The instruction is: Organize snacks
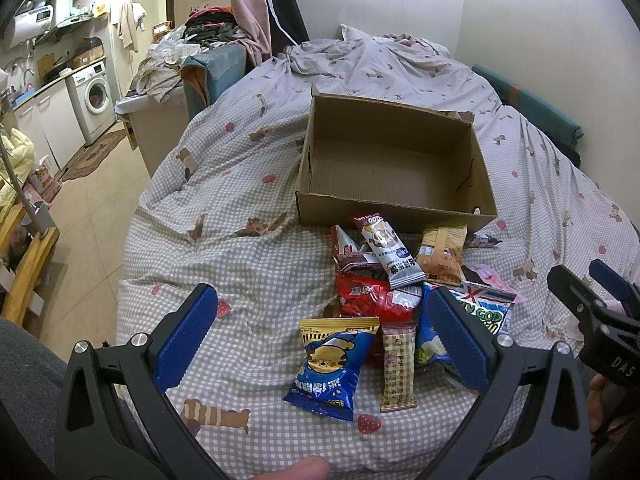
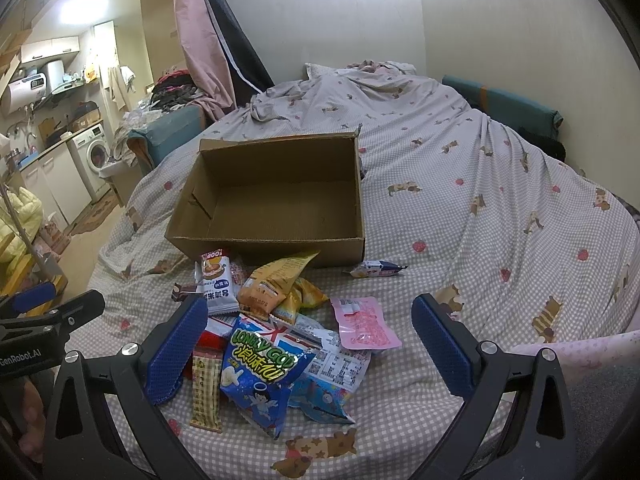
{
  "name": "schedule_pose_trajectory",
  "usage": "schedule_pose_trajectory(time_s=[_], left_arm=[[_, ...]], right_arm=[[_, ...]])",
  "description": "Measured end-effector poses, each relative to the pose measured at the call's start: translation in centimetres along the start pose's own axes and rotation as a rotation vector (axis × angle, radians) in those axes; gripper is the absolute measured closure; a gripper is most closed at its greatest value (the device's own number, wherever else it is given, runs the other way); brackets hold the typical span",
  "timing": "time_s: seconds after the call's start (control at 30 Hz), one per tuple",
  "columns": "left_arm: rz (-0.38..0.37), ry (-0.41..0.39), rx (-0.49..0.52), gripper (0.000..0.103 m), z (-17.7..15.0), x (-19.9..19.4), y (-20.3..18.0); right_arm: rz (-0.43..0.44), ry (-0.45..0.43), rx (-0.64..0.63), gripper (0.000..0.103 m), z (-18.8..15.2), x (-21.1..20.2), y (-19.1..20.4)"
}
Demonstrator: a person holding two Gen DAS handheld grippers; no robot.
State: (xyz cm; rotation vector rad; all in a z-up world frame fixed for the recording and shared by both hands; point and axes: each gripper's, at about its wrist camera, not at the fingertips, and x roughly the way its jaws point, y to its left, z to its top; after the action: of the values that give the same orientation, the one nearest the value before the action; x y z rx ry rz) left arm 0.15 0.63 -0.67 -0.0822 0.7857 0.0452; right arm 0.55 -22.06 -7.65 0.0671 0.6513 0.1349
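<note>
An open, empty cardboard box (image 1: 394, 168) sits on the bed; it also shows in the right wrist view (image 2: 276, 196). A pile of snack packets lies in front of it: a blue-and-yellow packet (image 1: 332, 364), a red packet (image 1: 370, 296), a tan bar (image 1: 397, 364), a white bar (image 1: 390, 254), an orange packet (image 1: 442, 254). The right wrist view shows a blue "Lonely God" bag (image 2: 262, 372) and a pink packet (image 2: 364, 324). My left gripper (image 1: 322, 338) is open above the near packets. My right gripper (image 2: 308, 348) is open above the pile.
The bed has a checked sheet (image 1: 240, 248) with rumpled bedding at the far end. A small wrapped snack (image 2: 376, 269) lies alone right of the box. The floor, a washing machine (image 1: 94, 94) and a clothes-covered counter are to the left.
</note>
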Motion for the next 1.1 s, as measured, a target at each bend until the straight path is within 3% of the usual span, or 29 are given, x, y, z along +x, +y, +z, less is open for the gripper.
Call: schedule_pose_trajectory(time_s=[0.8, 1.1], left_arm=[[-0.001, 0.006, 0.002, 0.000, -0.2, 0.0, 0.0], [0.011, 0.100, -0.028, 0.000, -0.3, 1.7, 0.8]], right_arm=[[0.000, 0.004, 0.002, 0.000, -0.1, 0.1, 0.0], [0.007, 0.011, 0.026, 0.000, -0.3, 0.3, -0.3]])
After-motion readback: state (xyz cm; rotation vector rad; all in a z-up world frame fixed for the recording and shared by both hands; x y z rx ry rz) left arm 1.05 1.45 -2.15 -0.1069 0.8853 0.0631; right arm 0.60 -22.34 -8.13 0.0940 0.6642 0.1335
